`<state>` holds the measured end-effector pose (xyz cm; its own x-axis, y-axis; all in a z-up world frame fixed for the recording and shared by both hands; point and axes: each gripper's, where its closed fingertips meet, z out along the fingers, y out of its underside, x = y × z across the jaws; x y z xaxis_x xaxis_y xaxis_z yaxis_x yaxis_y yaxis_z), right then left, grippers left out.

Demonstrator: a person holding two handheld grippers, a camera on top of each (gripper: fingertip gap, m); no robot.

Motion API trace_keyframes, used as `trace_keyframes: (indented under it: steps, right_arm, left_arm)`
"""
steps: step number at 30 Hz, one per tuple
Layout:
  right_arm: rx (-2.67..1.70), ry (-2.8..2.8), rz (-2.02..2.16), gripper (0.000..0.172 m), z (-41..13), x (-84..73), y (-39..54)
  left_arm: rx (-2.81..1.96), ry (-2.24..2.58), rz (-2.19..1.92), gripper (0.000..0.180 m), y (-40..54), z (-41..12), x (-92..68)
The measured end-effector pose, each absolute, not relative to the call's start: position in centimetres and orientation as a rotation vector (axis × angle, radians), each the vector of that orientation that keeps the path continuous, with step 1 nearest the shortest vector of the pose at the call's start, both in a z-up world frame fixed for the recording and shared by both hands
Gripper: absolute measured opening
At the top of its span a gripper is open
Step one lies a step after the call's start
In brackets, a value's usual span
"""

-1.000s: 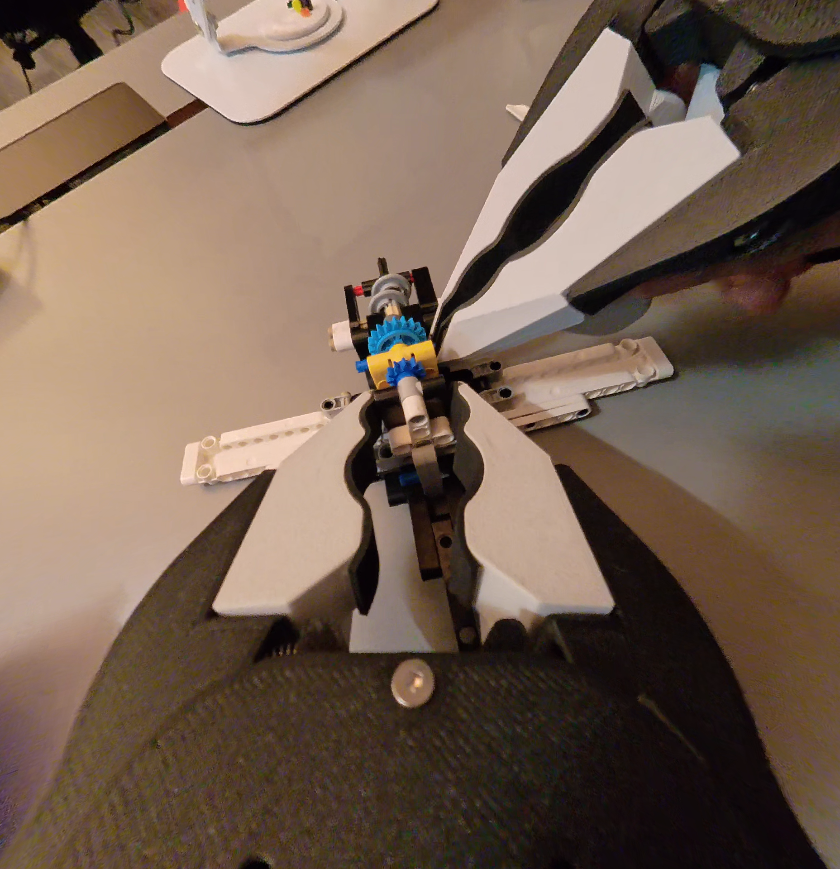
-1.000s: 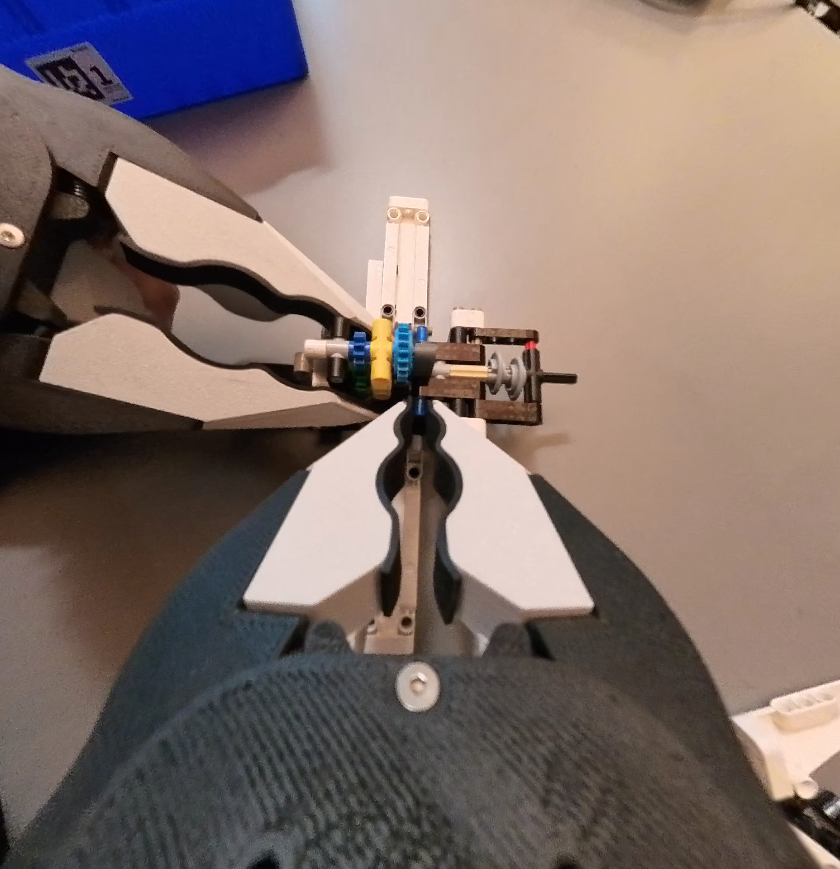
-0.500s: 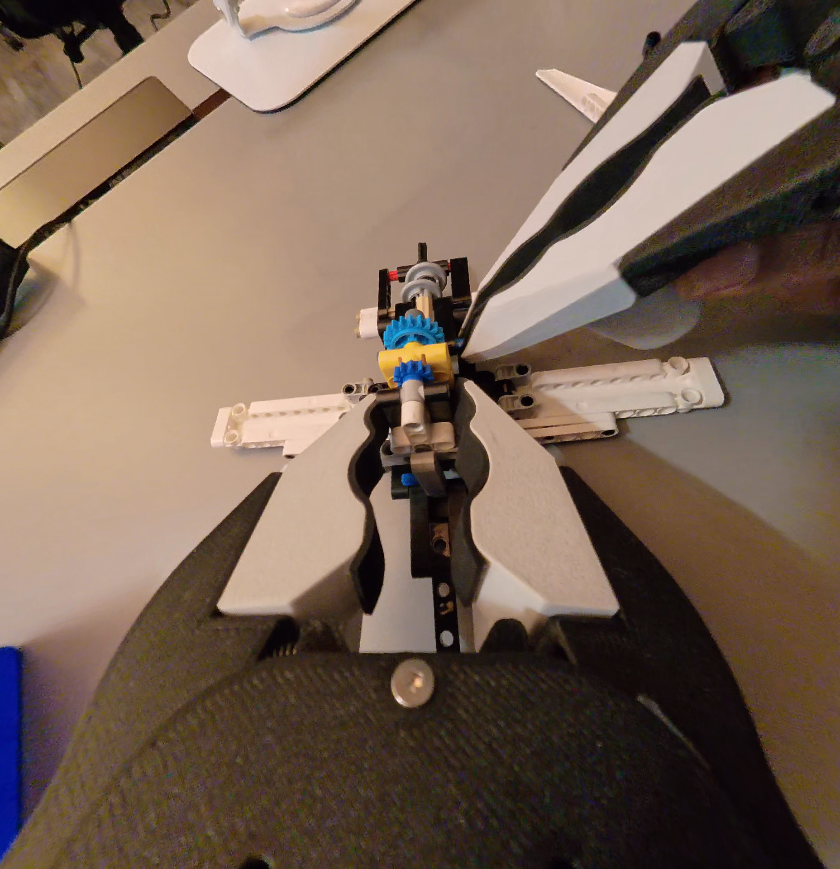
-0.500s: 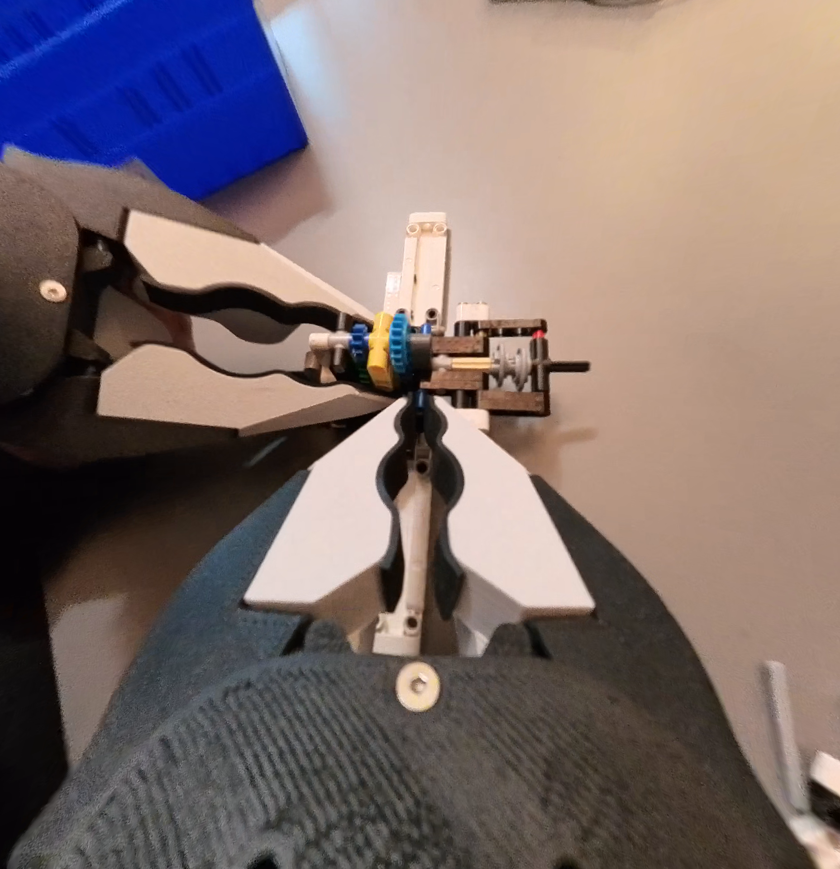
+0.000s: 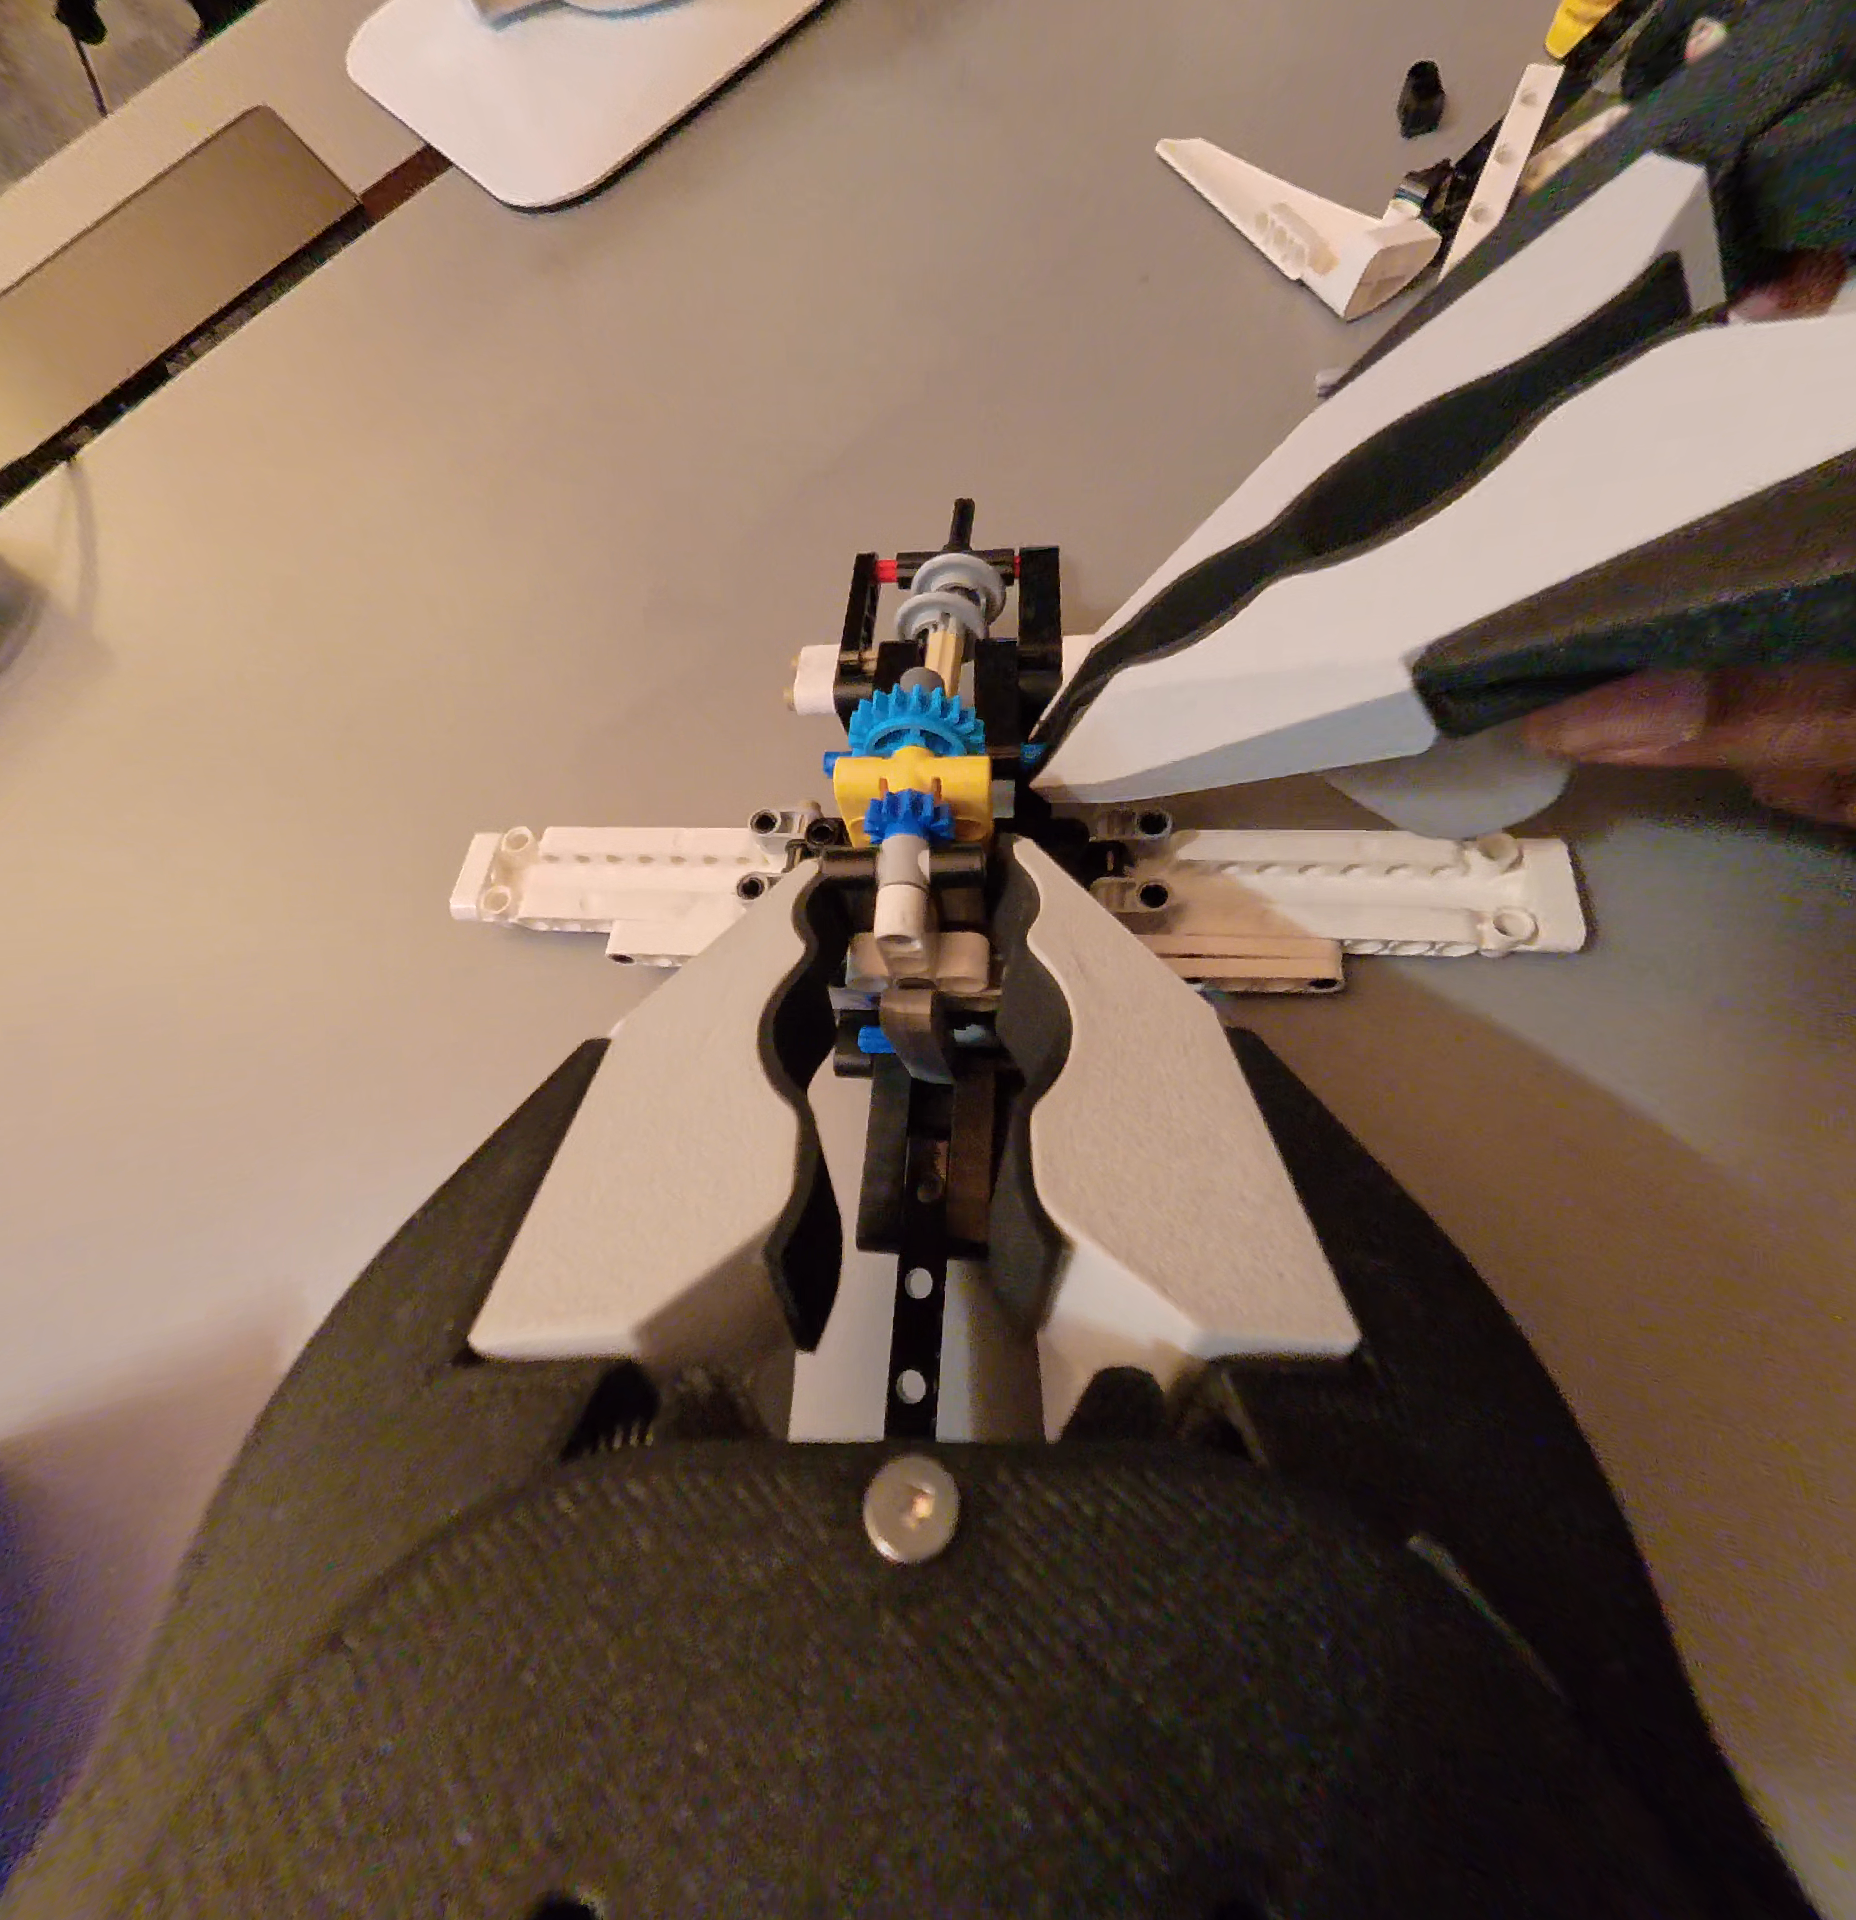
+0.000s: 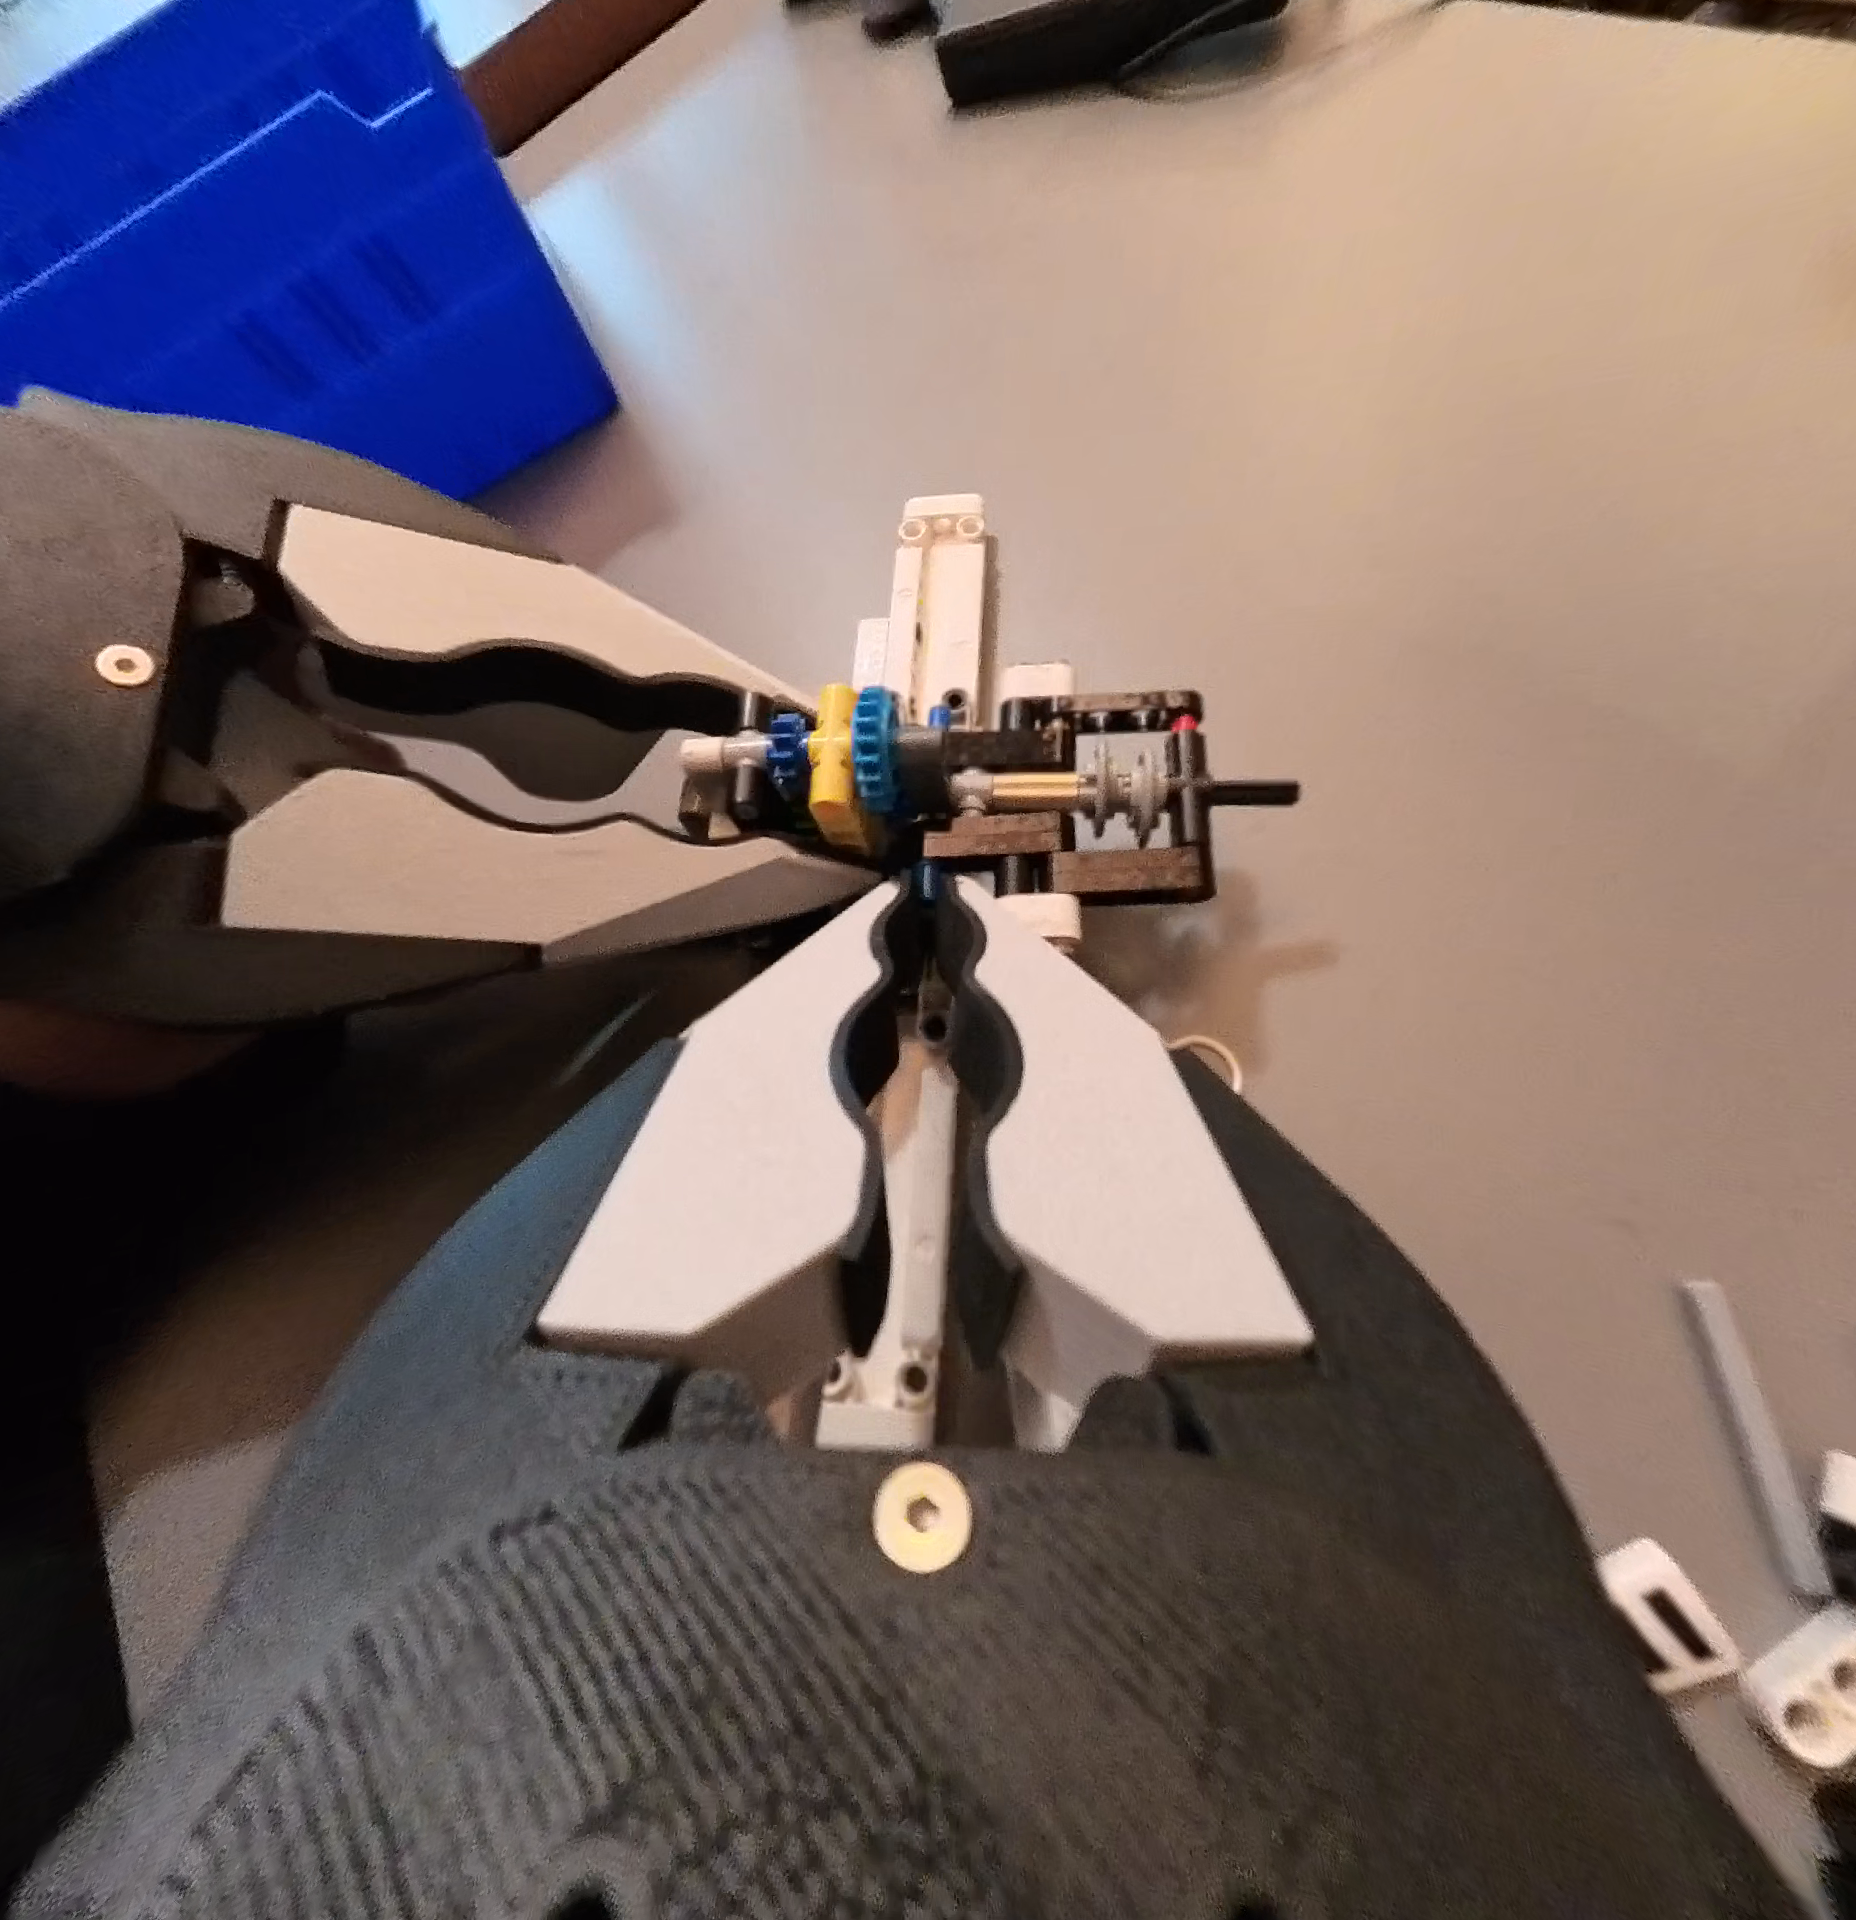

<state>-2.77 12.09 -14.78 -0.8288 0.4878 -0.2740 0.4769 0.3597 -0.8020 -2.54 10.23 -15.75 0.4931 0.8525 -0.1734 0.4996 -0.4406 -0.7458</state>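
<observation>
A small construction-kit model [image 5: 919, 748] has white wing beams [image 5: 612, 873], a black frame, blue gears and a yellow connector. My left gripper [image 5: 913, 883] is shut on the model's black body from behind. The same grasp shows in the right wrist view [image 6: 768, 769]. My right gripper [image 6: 926, 888] is shut on a short blue pin [image 6: 926, 881] that sticks out of the model's side. In the left wrist view it comes in from the right [image 5: 1043, 743]. The model [image 6: 1007, 769] hangs a little above the grey table [image 6: 1423, 468] and casts a shadow on it.
A blue bin [image 6: 228, 260] stands at the back left. A white flat base [image 5: 571, 83] lies far back. Loose white parts [image 5: 1308, 229] and a small black piece [image 5: 1420, 99] lie at the back right. A grey axle [image 6: 1745, 1444] and white parts [image 6: 1828, 1683] lie near the right gripper.
Both grippers have moved together with the model over the table. The blue bin and the loose parts have come further into view. Neither grasp has changed.
</observation>
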Motion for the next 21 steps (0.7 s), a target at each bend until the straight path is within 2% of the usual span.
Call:
trace_keyframes:
  steps: [4, 9, 11, 21]
  right_arm:
    - [-1.06, -2.554, 1.658, 0.001, -14.7, -2.4, 12.5]
    - [-1.039, -2.563, 1.729, 0.001, -14.5, -2.4, 12.7]
    - [-0.956, -2.599, 1.753, 0.019, -14.1, -1.7, 12.4]
    - [-0.981, -2.646, 1.847, 0.029, -13.1, -0.7, 13.2]
  left_arm:
    - [-2.1, -1.077, 0.719, 0.029, 10.7, -15.7, -2.4]
    - [-2.111, -1.094, 0.695, 0.029, 11.0, -15.7, -2.0]
    - [-2.109, -1.097, 0.689, 0.029, 11.1, -15.7, -2.0]
    - [-2.115, -1.126, 0.715, 0.03, 10.7, -15.7, -2.1]
